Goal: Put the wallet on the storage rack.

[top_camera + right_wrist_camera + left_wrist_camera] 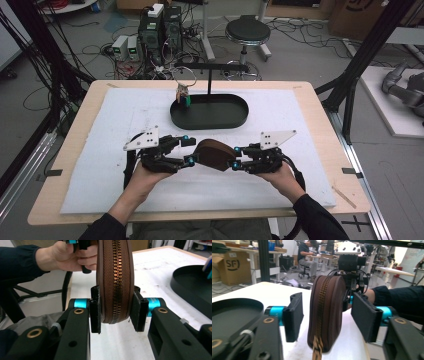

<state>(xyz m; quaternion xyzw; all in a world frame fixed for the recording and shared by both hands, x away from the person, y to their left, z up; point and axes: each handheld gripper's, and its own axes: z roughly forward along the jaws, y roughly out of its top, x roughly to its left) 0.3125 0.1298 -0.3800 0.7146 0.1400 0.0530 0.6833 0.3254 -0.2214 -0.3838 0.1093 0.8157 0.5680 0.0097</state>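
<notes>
A brown pouch (214,155) with a zipper stands on its edge near the middle of the counter (300,95), on a white mat (125,120), at about 6 o'clock from the black tray (210,111). The right gripper (235,164) comes at it from 3 o'clock. In the right gripper view its fingers (95,312) are clamped on the pouch, one on each flat side, with the zipper (117,277) running up the middle. The left gripper (190,150) comes from 9 o'clock. In the left gripper view its fingers (293,315) are apart, with the pouch standing between them, and neither one presses on it. A gap shows on both sides. A little zipper tag (317,346) hangs at the pouch's near bottom end, right in front of the left gripper. It looks like the job is to open the pouch, and this is the step where one gripper holds it still while the other gets ready. The next move, I think, is for the left gripper to go lower and pinch that small tag. It must close gently on the tag, not on the fat body of the pouch. Then it can pull along the zipper line while the right gripper holds tight. At 12 o'clock on the tray stands a thin black stand (210,80) with a small thing (183,94) hanging from it.
</notes>
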